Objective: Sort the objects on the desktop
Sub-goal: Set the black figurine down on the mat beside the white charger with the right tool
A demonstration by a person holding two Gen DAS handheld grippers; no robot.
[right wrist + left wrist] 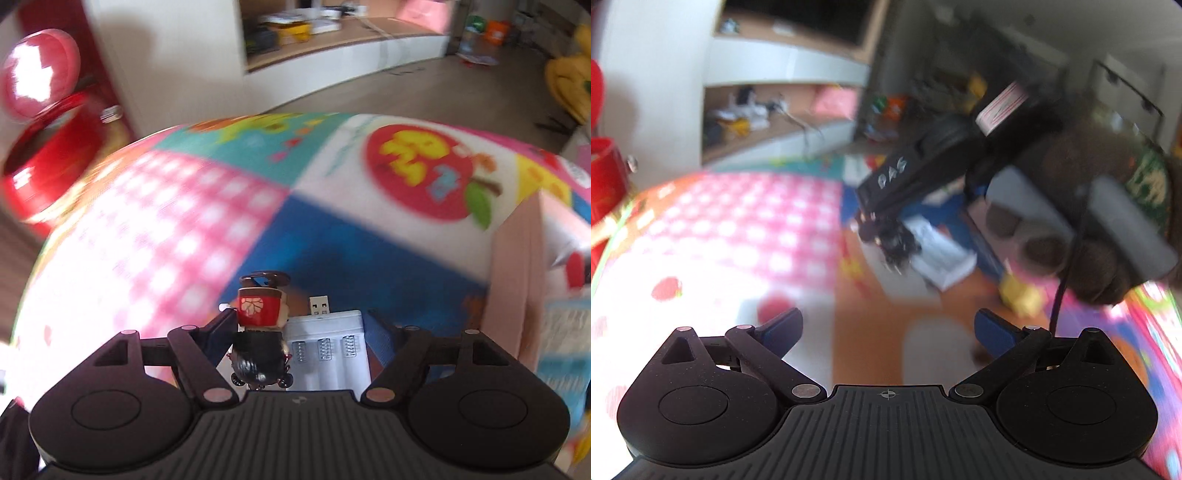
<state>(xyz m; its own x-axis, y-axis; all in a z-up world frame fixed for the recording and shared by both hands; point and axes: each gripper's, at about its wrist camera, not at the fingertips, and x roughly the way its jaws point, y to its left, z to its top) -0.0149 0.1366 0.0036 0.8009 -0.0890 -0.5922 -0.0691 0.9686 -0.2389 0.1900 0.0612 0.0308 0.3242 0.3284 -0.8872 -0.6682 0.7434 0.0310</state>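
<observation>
Right gripper (299, 325) jaws clenched on small dark-haired figurine w/ red leaf-print base (260, 332), lifted clear of white plastic battery charger (328, 350) for sorting. Left gripper (888, 328) jaws released, waiting.

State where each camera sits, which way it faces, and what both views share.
Left wrist: on the left gripper, facing forward over the play mat; its open fingers show, plus the right gripper and hand.
Right wrist: on the right gripper, facing across the mat; figurine and white battery case sit between its fingers.
Shared: mat, figurine, battery case.
</observation>
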